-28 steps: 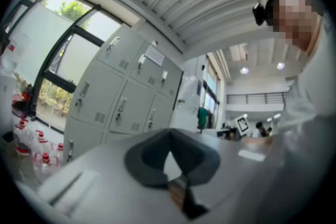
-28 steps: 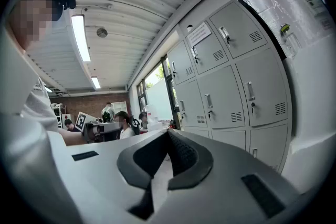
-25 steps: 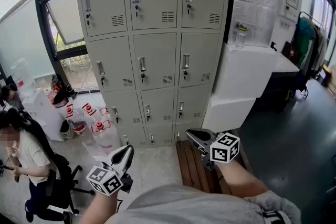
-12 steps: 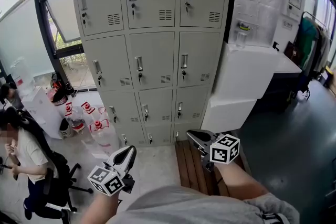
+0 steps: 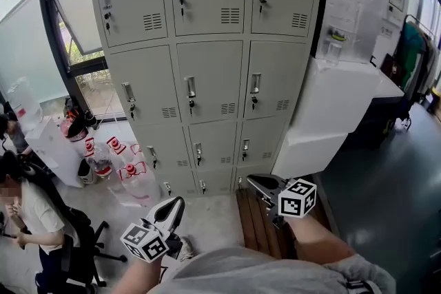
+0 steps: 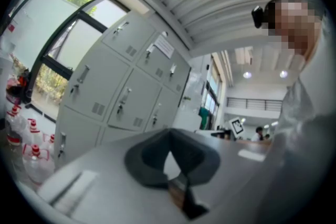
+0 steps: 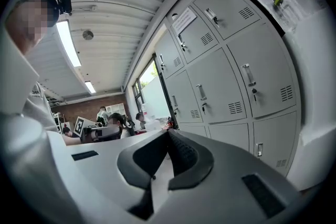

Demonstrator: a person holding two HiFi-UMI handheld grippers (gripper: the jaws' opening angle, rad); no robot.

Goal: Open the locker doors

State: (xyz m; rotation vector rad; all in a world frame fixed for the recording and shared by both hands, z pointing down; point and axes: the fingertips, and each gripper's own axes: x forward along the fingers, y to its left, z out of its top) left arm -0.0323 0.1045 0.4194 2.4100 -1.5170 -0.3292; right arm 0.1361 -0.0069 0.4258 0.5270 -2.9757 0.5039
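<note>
Grippers are hovering low and close to the body, well apart from the locker, a posture that suits an approach and not a reach. The left gripper [image 5: 176,204] is pointing up toward the cabinet, its fingers [image 6: 144,160] pressing together on nothing. The right gripper [image 5: 253,181] is lying roughly level, its fingers [image 7: 142,160] likewise meeting with nothing between them. Closed fingers are likely serving as a compact travelling posture; they would need to part before taking a handle.

Just below the right gripper, a slatted wooden bench [image 5: 249,224] is standing on the floor in front of the cabinet's foot, probably crowding access to the lowest doors on that side. To the left, water jugs [image 5: 131,172] are sitting on the floor near the cabinet's base.

Farther off, the locker [image 5: 213,127] is standing upright, 3 columns by 4 rows, with all 12 doors lying flush and shut. Each door is carrying a vertical handle [image 5: 190,87] at its left edge with a key hanging just beneath, so the doors are presumably hinging on the right and swinging toward the viewer. Judged from this, the task is only beginning: 0 doors are standing open.
</note>
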